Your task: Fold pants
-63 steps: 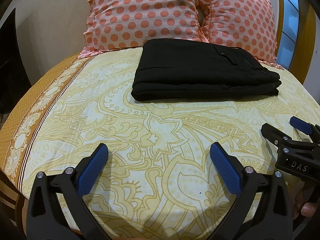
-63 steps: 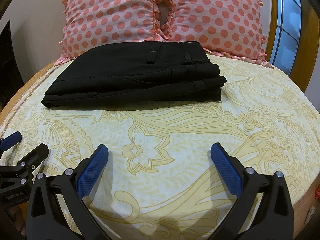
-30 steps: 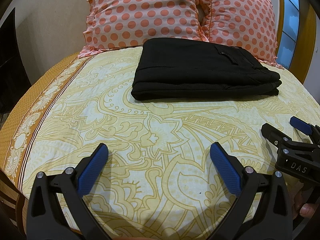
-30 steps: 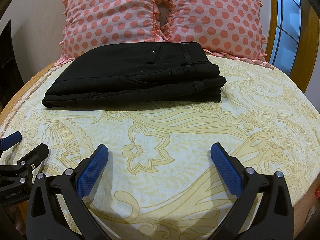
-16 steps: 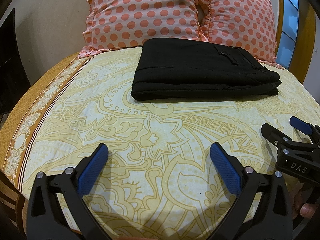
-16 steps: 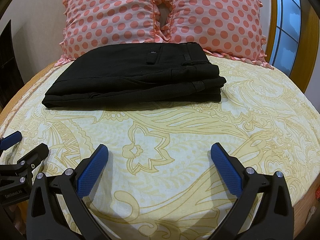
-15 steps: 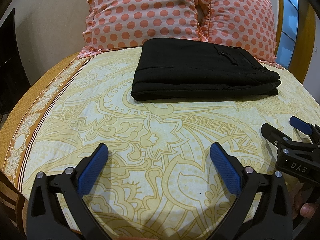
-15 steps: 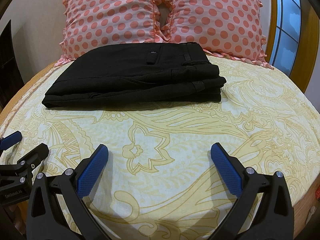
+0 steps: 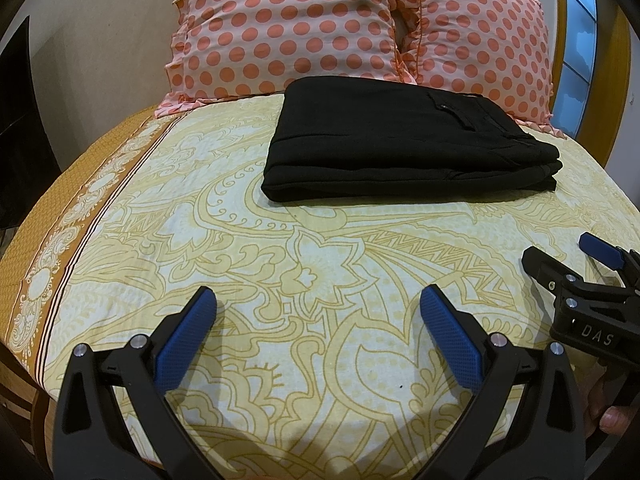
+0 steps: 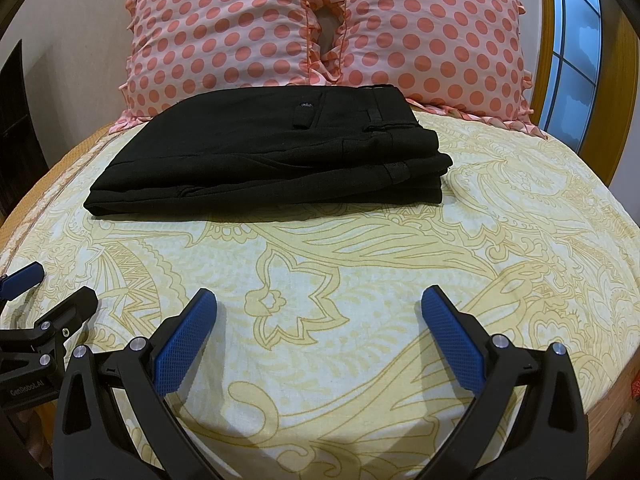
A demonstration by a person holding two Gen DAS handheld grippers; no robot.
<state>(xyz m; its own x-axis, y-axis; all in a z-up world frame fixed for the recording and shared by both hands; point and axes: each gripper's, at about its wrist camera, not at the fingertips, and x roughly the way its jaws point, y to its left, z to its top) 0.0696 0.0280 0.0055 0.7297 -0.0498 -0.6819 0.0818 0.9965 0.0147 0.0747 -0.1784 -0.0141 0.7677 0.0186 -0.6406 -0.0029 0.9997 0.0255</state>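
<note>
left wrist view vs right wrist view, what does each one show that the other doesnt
Only the left wrist view shows the bedsheet's orange patterned border and the right claw from the side, with DAS lettering on it. Only the right wrist view shows the gap between the two pillows head-on, and the left claw at its left edge. Both show the folded black pants on the yellow bedsheet, polka-dot pillows and open claws.

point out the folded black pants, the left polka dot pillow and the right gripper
folded black pants (image 10: 272,152), right wrist view, on the top layer of the stack.
left polka dot pillow (image 10: 224,40), right wrist view, on the middle of its dotted face.
right gripper (image 10: 319,300), right wrist view, midway between its blue-padded fingertips.
</note>
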